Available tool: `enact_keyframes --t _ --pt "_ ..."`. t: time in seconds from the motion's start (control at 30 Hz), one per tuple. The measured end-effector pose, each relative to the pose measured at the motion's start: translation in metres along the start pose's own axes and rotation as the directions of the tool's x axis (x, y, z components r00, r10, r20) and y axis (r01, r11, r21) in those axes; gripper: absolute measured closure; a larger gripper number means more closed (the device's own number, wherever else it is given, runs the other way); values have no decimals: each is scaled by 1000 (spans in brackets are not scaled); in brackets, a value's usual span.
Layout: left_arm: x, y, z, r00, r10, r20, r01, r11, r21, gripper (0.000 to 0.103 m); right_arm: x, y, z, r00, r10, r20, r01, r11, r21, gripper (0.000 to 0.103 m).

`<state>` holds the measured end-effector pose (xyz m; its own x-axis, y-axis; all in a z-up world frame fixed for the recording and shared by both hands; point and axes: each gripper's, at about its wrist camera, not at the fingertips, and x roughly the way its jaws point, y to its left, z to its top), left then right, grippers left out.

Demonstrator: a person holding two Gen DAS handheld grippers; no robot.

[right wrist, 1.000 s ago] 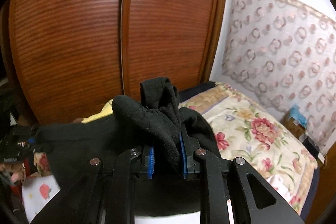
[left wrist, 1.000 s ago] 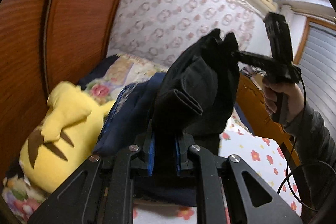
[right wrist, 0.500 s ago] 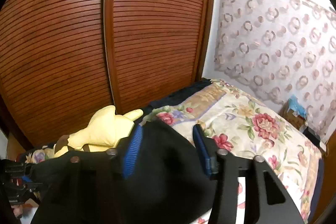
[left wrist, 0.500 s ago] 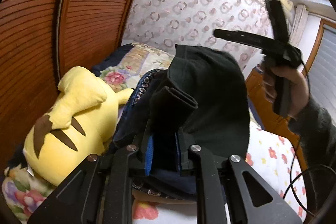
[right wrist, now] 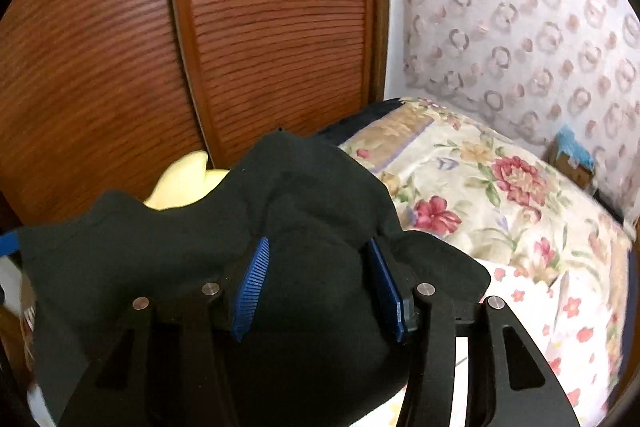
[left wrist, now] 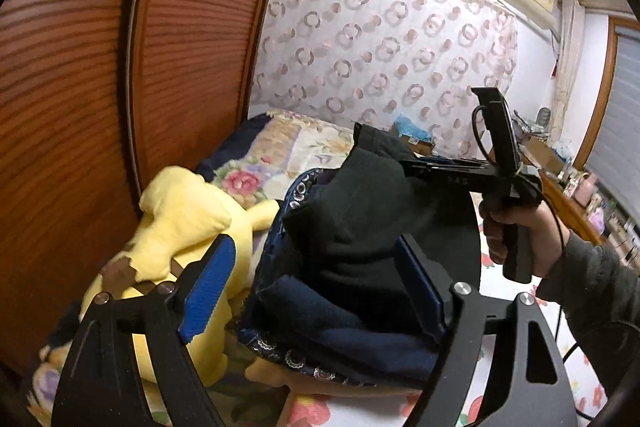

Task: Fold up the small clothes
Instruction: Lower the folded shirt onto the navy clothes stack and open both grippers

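Two tongs flank one soft black garment [left wrist: 360, 227] heaped atop a folded navy pile [left wrist: 344, 327] on the floral bed [right wrist: 500, 187]. Left tongs [left wrist: 316, 287] are opening, ribbed blue pads clear of cloth. Right tongs [right wrist: 320, 287] stand released, cloth slack between them. A yellow plush [left wrist: 180, 223] and slatted wardrobe [right wrist: 280, 27] bound the left edge.
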<state>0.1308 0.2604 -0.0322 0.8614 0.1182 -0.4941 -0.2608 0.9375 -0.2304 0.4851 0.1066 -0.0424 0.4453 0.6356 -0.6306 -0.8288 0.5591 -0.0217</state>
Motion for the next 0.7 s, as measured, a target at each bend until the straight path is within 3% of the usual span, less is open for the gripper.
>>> enact_keyframes --t 0.2,0.47,0.7 --pt "-18 -20 0 1000 0 29 -2 998 68 21 -45 13 -15 998 -37 42 36 999 31 50" --pt "-39 -61 -11 998 -53 37 46 986 162 21 -153 40 -93 988 -79 133 65 992 109 49" --pt "-53 -106 -28 992 -122 25 113 967 227 21 -228 65 -154 975 -163 152 135 974 179 32"
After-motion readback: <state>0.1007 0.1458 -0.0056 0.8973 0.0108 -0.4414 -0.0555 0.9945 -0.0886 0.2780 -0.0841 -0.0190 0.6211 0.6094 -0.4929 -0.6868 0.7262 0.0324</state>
